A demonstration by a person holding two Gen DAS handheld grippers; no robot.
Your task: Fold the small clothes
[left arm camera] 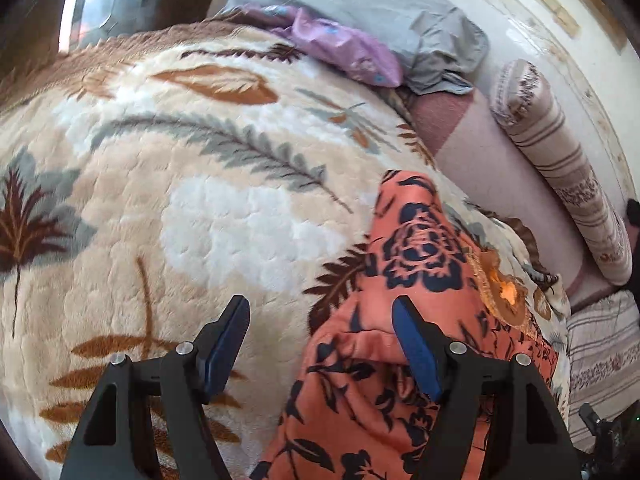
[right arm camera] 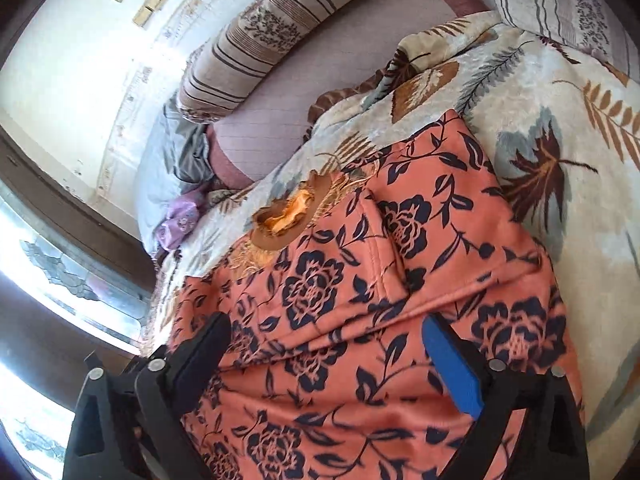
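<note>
An orange garment with dark blue flowers [left arm camera: 416,248] lies spread on a cream leaf-patterned blanket [left arm camera: 200,208]. Its gold embroidered neckline [left arm camera: 502,290] shows at the right. My left gripper [left arm camera: 320,304] hovers open over the garment's left edge: the right finger is over the cloth, the left finger over bare blanket, and neither pad presses anything. In the right wrist view the same garment [right arm camera: 360,264] fills the middle, with the neckline [right arm camera: 284,216] at its far end. My right gripper [right arm camera: 325,322] stands open above the cloth, which passes under both fingers.
A grey pillow [left arm camera: 360,4] and a purple cloth [left arm camera: 344,44] lie at the blanket's far end. A striped bolster [left arm camera: 560,168] runs along the white wall beside a mauve sheet [left arm camera: 492,168]. A window [right arm camera: 60,280] is at the left in the right wrist view.
</note>
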